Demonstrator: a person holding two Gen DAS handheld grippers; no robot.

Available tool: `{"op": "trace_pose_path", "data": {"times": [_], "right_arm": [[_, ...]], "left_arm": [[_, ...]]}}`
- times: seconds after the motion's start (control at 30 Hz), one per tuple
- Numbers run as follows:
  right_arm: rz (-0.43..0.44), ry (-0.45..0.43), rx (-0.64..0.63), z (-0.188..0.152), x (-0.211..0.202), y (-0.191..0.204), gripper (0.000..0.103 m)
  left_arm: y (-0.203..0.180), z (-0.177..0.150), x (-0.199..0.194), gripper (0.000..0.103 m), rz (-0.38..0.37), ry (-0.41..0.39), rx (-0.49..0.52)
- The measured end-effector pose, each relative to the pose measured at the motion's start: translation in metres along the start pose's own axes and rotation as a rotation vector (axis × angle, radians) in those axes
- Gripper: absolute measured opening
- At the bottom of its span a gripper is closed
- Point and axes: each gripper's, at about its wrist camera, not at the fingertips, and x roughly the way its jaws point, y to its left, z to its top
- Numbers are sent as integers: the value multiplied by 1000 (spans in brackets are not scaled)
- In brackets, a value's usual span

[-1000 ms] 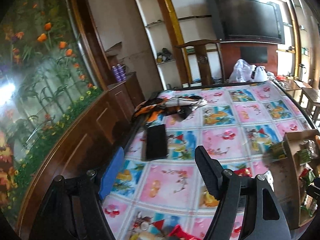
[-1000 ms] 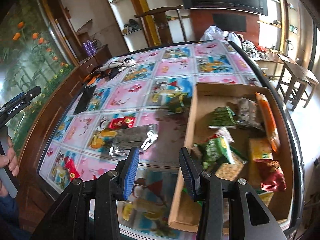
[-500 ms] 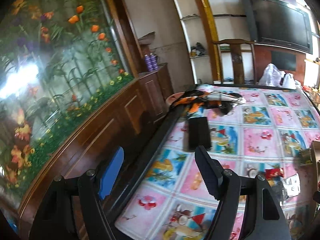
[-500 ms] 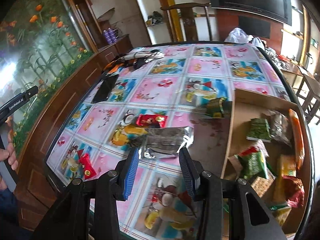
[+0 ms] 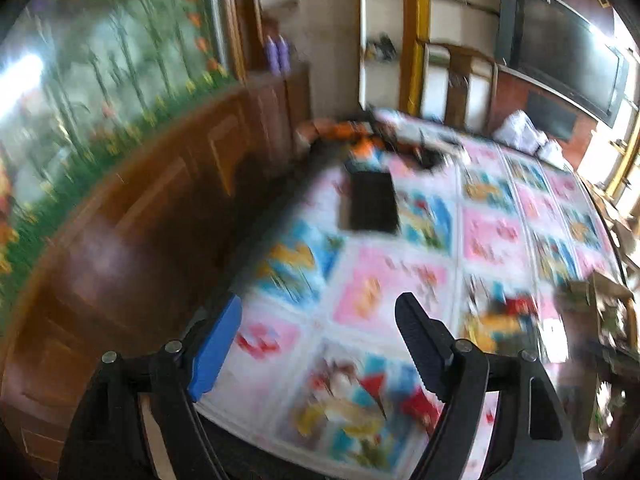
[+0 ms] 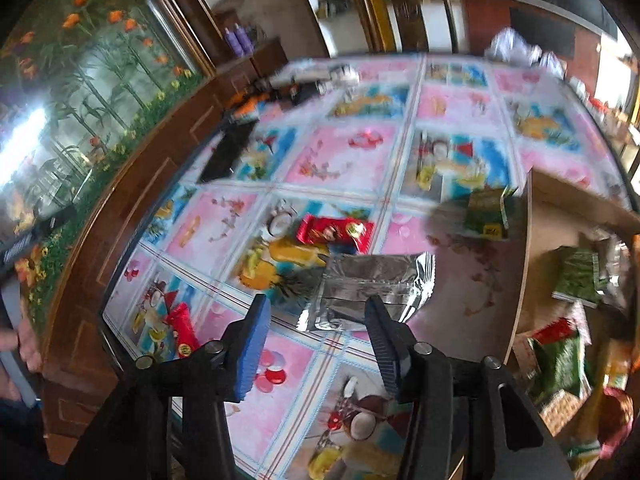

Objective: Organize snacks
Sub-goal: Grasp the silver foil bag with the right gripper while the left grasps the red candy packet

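Observation:
My right gripper (image 6: 316, 312) is open and empty, hovering just above the near edge of a silver foil snack packet (image 6: 372, 288) on the colourful tablecloth. A red snack packet (image 6: 336, 232) lies just beyond it, a small red packet (image 6: 182, 330) at the near left, and a green packet (image 6: 486, 216) beside the cardboard box (image 6: 532, 240), which holds several snacks. My left gripper (image 5: 320, 320) is open and empty above the table's left edge; its view is blurred, with a red packet (image 5: 518, 308) at the right.
A black flat object (image 6: 226, 156) and an orange-black bundle (image 6: 256, 100) lie at the table's far left. A wooden cabinet (image 5: 140, 232) runs along the left edge. A chair (image 5: 460, 80) stands at the far end.
My right gripper has moved left and down toward the silver packet. My left gripper has swung right, back over the table's left edge. Both stay open.

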Motion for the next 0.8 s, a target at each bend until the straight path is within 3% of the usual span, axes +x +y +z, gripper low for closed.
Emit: {"op": "trace_pose_path", "data": {"times": [0.17, 0.33, 0.53, 0.8], "right_arm": [[-14, 58, 25, 22, 27, -22, 53], [20, 102, 56, 41, 51, -35, 53], [9, 153, 57, 46, 74, -43, 53], [93, 213, 37, 4, 49, -21, 60]], "left_arm": [[-9, -32, 24, 79, -181, 151, -8], [-32, -57, 42, 79, -309, 290, -23], [-49, -78, 50, 79, -371, 376, 8], [-45, -83, 57, 79, -412, 415, -20]]}}
